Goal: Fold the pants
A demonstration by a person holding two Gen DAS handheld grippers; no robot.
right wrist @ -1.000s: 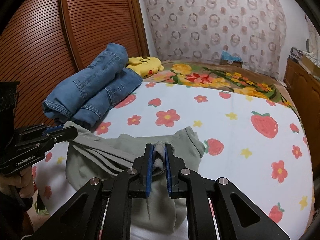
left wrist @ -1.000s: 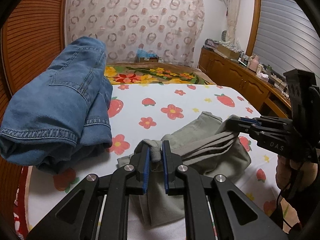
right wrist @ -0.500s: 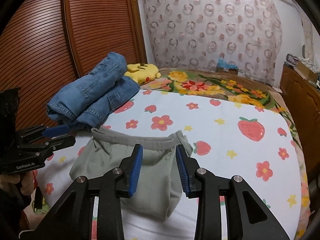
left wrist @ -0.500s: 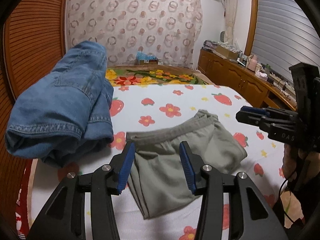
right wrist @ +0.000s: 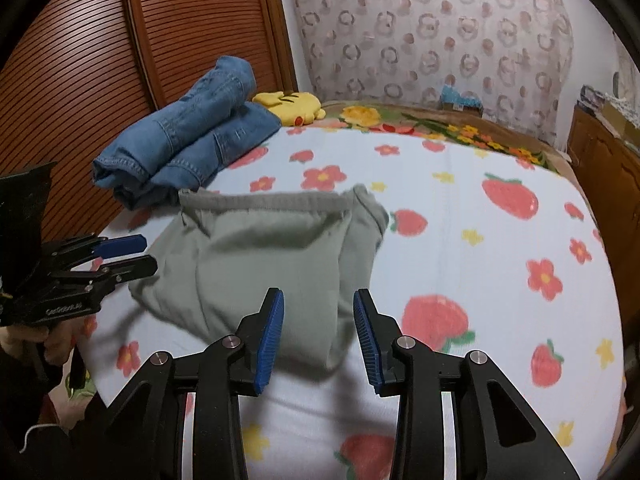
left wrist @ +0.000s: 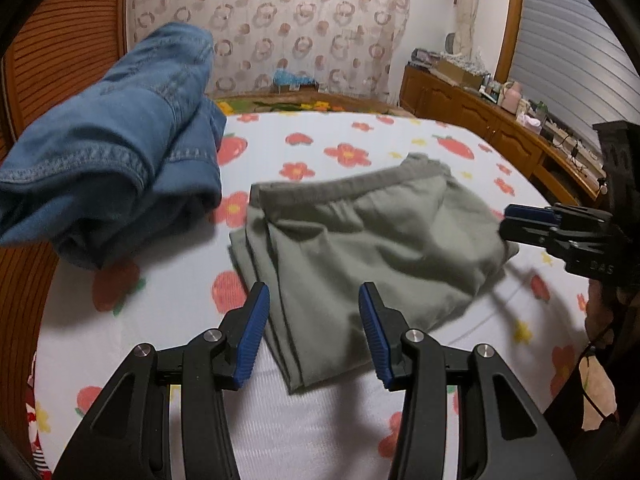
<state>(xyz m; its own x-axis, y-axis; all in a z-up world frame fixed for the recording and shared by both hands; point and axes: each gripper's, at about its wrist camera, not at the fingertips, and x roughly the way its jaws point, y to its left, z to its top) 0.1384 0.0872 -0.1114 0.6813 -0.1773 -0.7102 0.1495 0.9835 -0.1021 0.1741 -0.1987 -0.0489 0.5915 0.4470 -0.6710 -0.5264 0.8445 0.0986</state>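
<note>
From the left wrist, our left gripper [left wrist: 313, 334] gapes empty over the near edge of the folded grey pants [left wrist: 360, 240] on the bed [left wrist: 160, 320]; a careless brush could undo the layers. From the right wrist, our right gripper [right wrist: 319, 336] is likewise spread, holding nothing, and the jeans [right wrist: 188, 140] lying just far-left could snag the waistband if we shift the pants that way.

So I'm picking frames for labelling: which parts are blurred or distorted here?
Left wrist view: the jeans and green pants are motion-smeared, while the left gripper is sharp. Right wrist view: the strawberry sheet is softly blurred; fisheye bends the wardrobe slats.
</note>
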